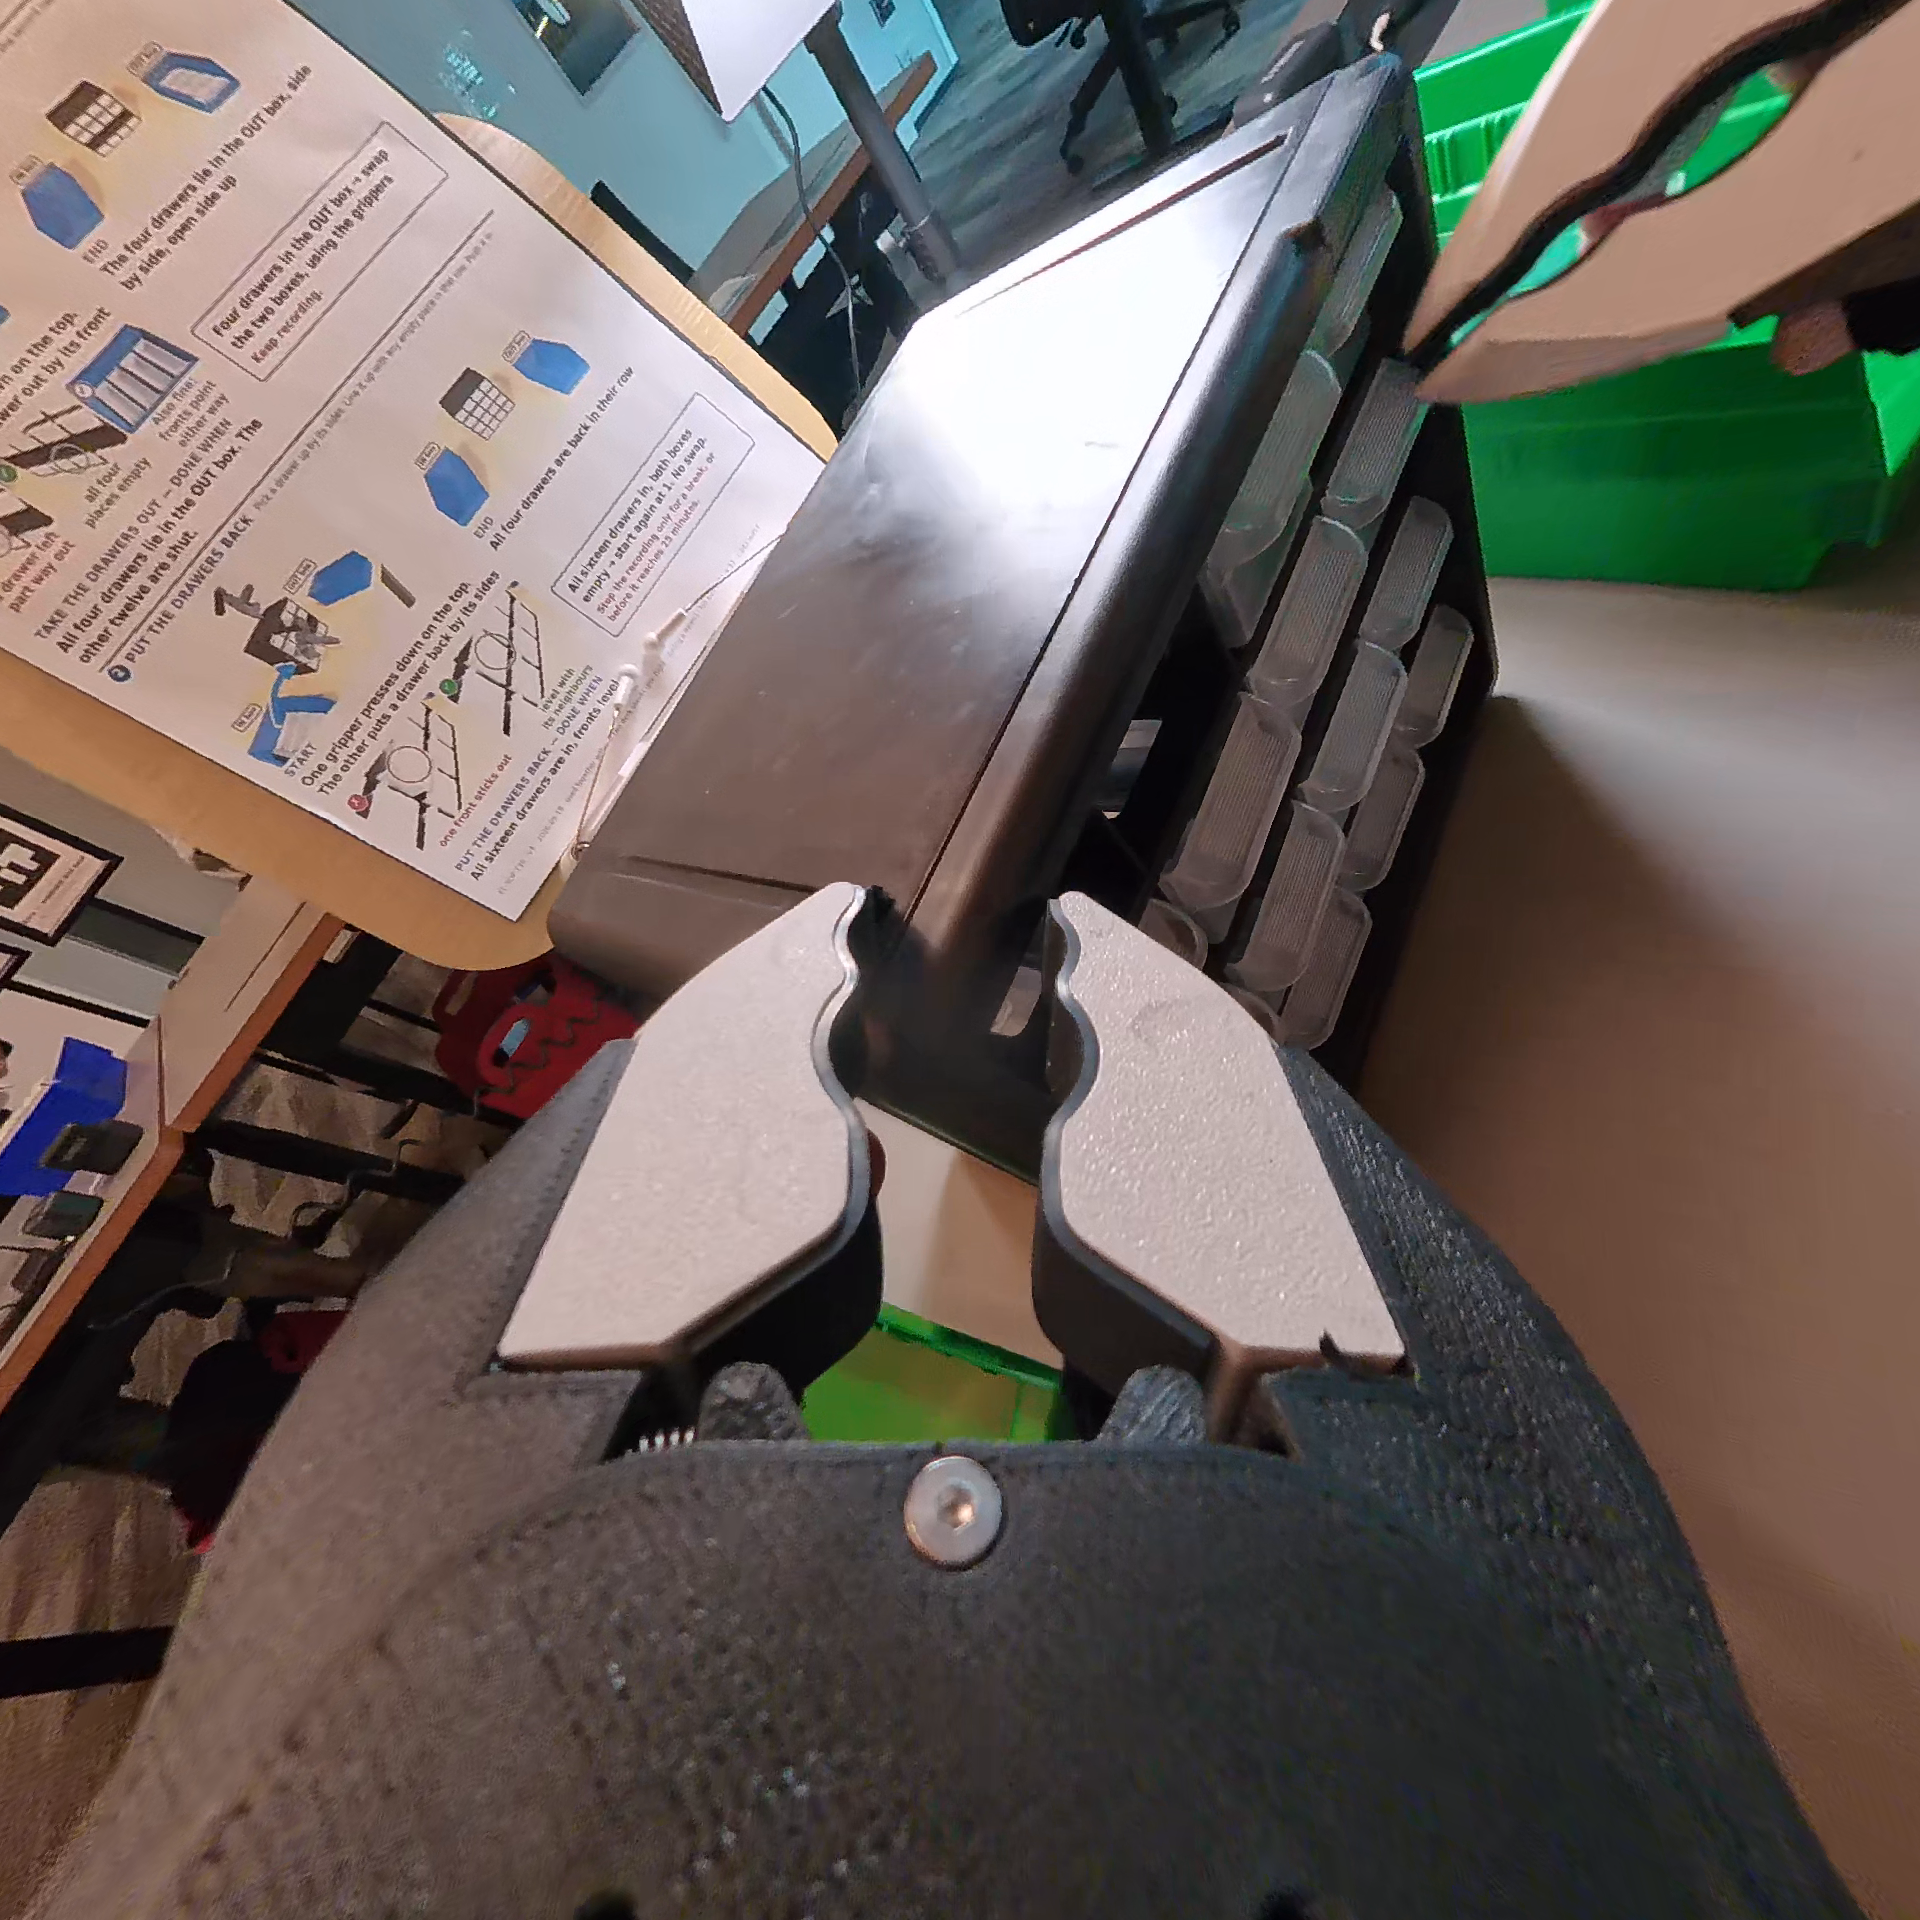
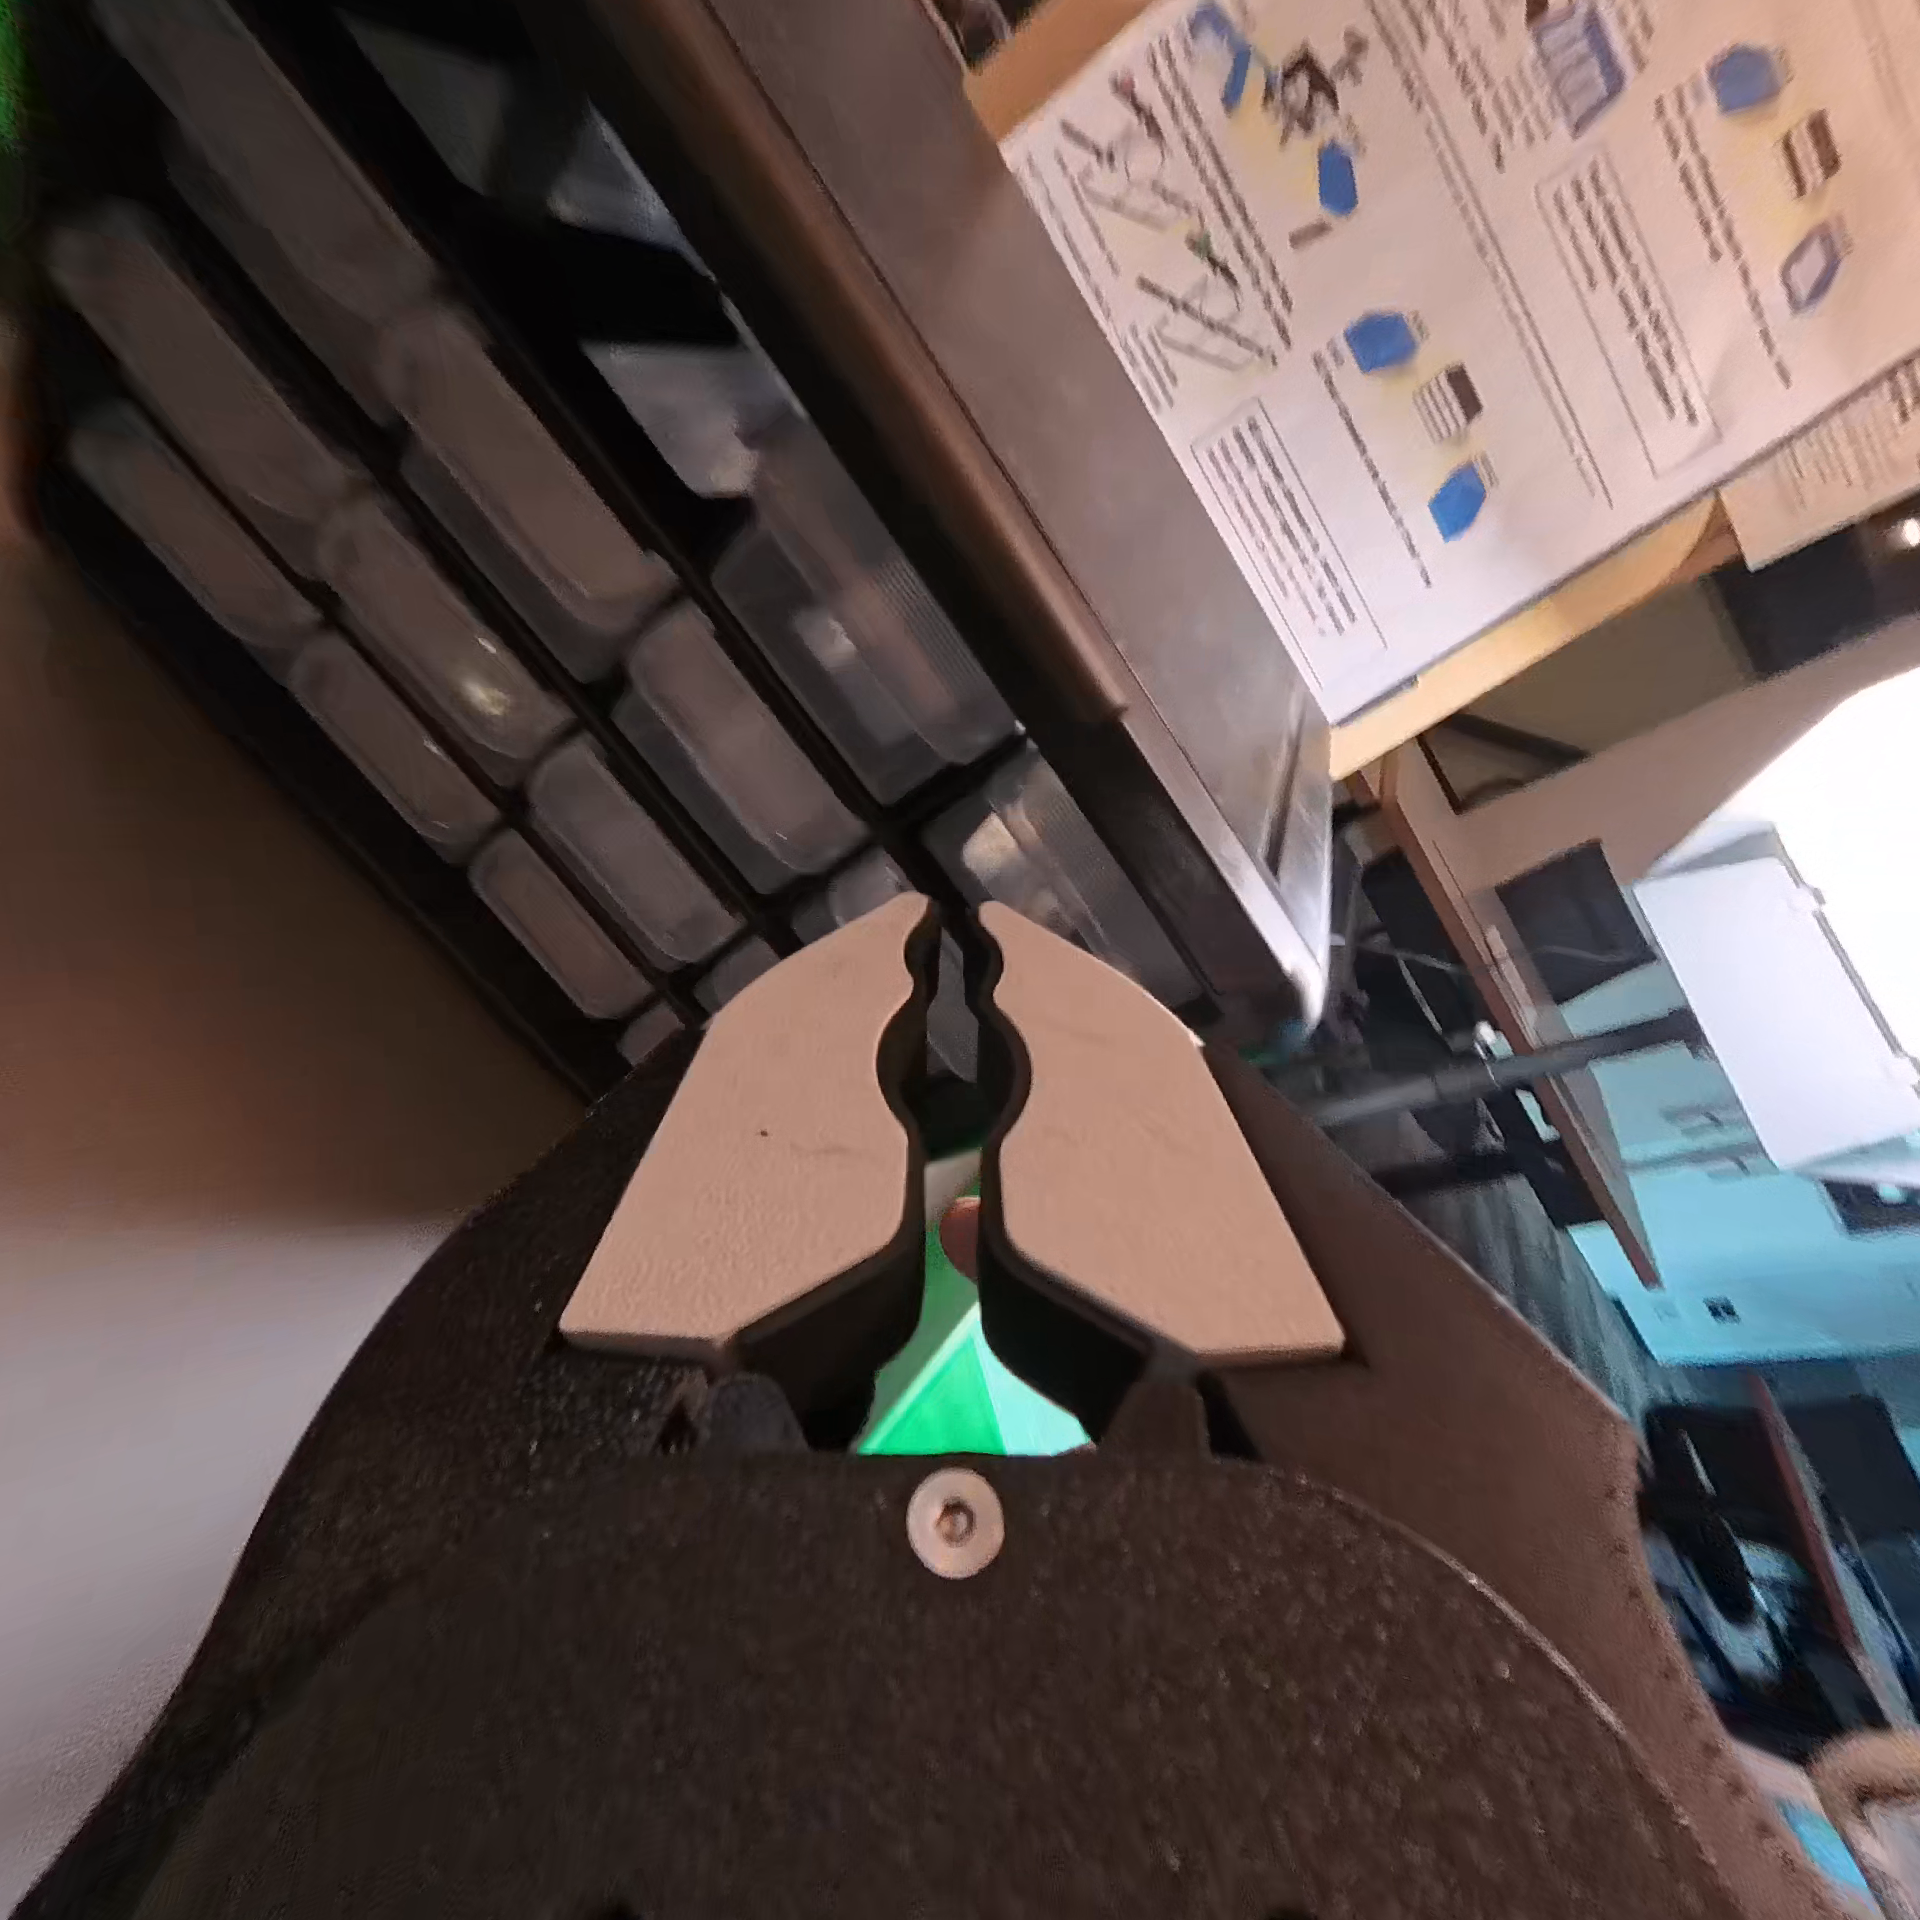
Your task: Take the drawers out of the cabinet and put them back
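The black cabinet lies across the left wrist view, with its top toward me and rows of clear drawers on its front. Dark empty slots show in the top row at the near end. My left gripper is open and straddles the cabinet's near top-front corner, one finger over the top and one over the front. My right gripper is shut to a narrow slit, with its tips at a clear drawer front. I cannot see anything pinched in it. It also shows in the left wrist view.
A green bin stands behind the cabinet on the beige table. A printed instruction sheet on a board leans behind the cabinet; it also shows in the right wrist view. Office furniture lies beyond the table.
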The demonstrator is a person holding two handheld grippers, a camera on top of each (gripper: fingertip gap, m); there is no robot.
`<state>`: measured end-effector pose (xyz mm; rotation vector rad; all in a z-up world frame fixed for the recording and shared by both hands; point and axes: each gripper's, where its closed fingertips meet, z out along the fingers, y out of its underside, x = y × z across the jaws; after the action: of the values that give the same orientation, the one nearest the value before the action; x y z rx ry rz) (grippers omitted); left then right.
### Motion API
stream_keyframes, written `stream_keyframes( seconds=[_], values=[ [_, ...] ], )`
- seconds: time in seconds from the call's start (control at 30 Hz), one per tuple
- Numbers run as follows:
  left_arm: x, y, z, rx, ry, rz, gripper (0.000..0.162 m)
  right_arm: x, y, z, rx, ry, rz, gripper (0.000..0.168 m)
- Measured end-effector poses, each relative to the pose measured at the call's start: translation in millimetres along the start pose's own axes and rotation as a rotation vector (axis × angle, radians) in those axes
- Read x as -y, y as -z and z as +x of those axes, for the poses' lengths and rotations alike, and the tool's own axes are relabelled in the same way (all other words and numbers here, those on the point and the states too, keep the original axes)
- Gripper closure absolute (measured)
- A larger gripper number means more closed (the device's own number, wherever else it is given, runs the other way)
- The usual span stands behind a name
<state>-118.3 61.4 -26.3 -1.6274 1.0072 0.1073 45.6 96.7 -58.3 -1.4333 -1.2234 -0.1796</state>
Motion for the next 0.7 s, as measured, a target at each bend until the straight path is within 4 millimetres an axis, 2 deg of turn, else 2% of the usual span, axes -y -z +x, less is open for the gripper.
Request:
stream_keyframes(
  seconds=[0.13, 0.23, 0.3, 0.43, 0.5, 0.7],
  values=[
    [0, 0, 0, 0.0, 0.007, 0.008, 0.131, 22, 2, -28, 0.072, 0.01, 0.127, 0.16],
    [0, -1, 0, -0.003, 0.005, 0.012, 0.131, 44, 2, -43, 0.056, 0.054, 0.2, 0.157],
    [0, -1, -1, -0.004, 0.007, 0.016, 0.131, 59, -1, -47, 0.004, 0.11, 0.229, 0.156],
    [-1, -2, -3, 0.001, 0.008, 0.022, 0.131, 76, -8, -39, -0.147, 0.216, 0.237, 0.157],
    [-1, -2, -4, -0.001, 0.012, 0.027, 0.131, 75, -9, -28, -0.239, 0.267, 0.224, 0.157],
    [-2, -3, -4, -0.01, 0.016, 0.038, 0.131, 52, -19, -13, -0.381, 0.378, 0.168, 0.157]
  ],
)
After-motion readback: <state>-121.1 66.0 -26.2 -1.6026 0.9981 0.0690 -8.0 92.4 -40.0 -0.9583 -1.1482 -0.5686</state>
